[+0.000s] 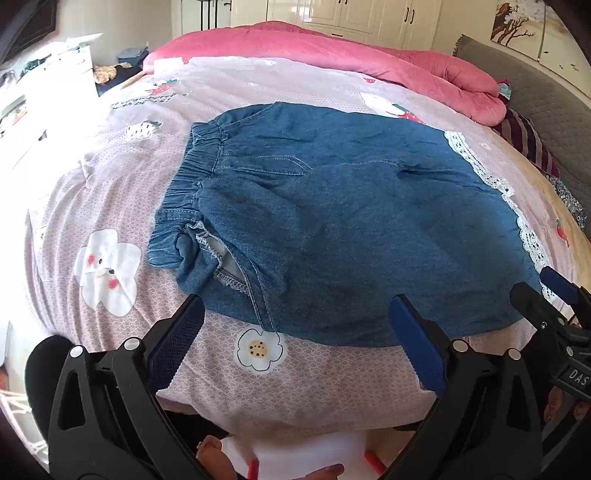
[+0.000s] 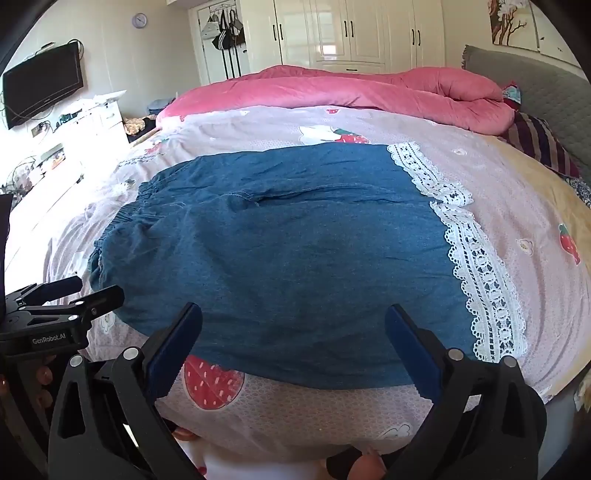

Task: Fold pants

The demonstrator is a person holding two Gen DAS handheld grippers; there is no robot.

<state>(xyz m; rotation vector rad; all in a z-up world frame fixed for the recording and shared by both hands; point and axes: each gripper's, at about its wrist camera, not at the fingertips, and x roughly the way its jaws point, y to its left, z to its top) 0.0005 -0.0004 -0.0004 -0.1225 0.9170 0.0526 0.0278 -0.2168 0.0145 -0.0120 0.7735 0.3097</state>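
Observation:
Blue denim pants lie flat across the bed, elastic waistband to the left and white lace hems to the right. My left gripper hovers over the pants' near edge by the waist end, open, with nothing between its blue-padded fingers. The right gripper shows at that view's right edge. In the right wrist view the pants fill the middle, lace hem at the right. My right gripper stands open above their near edge, holding nothing. The left gripper shows at the left there.
The pink patterned bedsheet covers the bed. A bunched pink quilt lies along the far side, a striped pillow and grey headboard at the right. A white dresser and wall television stand to the left, wardrobes behind.

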